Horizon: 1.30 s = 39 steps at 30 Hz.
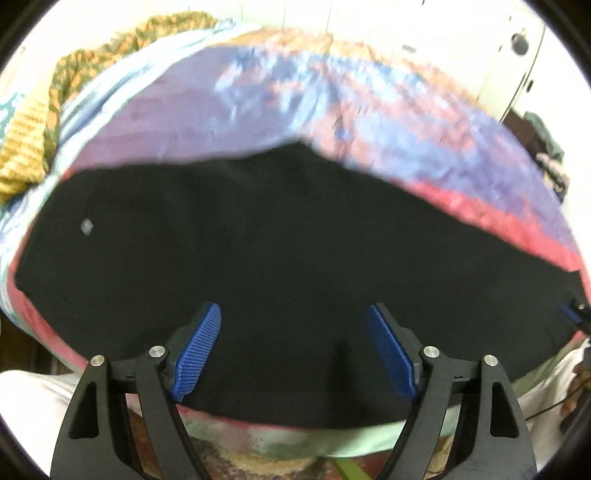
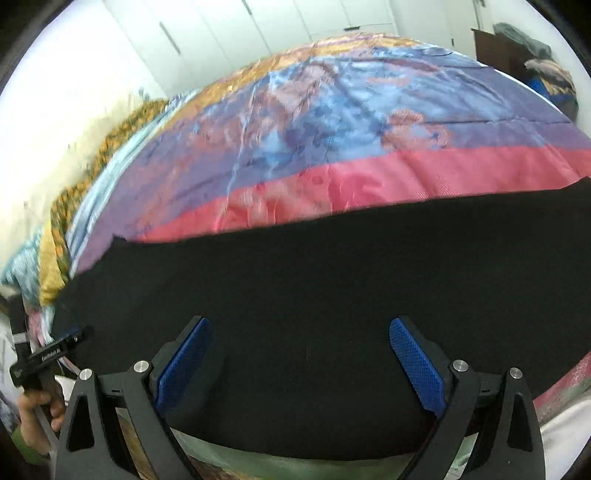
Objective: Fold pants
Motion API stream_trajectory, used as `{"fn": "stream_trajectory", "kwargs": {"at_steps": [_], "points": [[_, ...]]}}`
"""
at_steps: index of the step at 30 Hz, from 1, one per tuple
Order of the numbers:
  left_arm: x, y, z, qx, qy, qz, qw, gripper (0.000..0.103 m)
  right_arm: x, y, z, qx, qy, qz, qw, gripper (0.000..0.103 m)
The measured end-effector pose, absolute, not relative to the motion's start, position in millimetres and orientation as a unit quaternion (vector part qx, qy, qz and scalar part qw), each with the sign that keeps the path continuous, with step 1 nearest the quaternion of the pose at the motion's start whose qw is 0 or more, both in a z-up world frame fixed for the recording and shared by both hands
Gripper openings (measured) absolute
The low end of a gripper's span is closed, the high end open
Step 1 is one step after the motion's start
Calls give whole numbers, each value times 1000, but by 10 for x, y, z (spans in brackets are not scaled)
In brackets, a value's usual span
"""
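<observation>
Black pants lie flat across the colourful bedspread. Left gripper and right gripper hover above them, jaws open and empty.

A colourful bedspread, white cupboard doors, perhaps a patterned blanket.

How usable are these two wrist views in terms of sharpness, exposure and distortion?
Left wrist view: the multicoloured patterned bedspread is smeared by motion blur, and the flat black fabric pants read as a featureless dark mass. Right wrist view: sharper, with weave visible on the bedspread's pink band; the white cupboard doors are overexposed. Both: strong fisheye bulge with dark corners.
</observation>
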<state>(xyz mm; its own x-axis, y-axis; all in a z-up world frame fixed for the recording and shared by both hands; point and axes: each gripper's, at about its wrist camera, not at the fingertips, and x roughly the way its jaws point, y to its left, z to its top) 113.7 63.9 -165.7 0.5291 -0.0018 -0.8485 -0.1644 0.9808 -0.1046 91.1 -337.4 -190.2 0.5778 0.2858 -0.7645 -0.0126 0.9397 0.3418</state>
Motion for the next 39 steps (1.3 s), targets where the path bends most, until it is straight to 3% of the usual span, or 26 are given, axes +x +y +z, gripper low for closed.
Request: {"fn": "stream_trajectory", "kwargs": {"at_steps": [5,11,20,30,39], "points": [[1029,554,-1391,-111,447,36,887,85,895,-3439,-1763,169,421,63,889,97],[886,383,-1527,-104,405,26,908,85,722,-3466,-1609,156,381,46,910,97],[1007,355,-1851,-77,435,8,897,85,690,-3471,-1663,152,390,30,908,97],[1001,465,-1872,-75,431,22,899,85,583,-3463,-1715,149,391,42,907,97],[955,593,-1790,-101,423,37,900,85,181,-4874,-1426,356,298,-16,886,97]]}}
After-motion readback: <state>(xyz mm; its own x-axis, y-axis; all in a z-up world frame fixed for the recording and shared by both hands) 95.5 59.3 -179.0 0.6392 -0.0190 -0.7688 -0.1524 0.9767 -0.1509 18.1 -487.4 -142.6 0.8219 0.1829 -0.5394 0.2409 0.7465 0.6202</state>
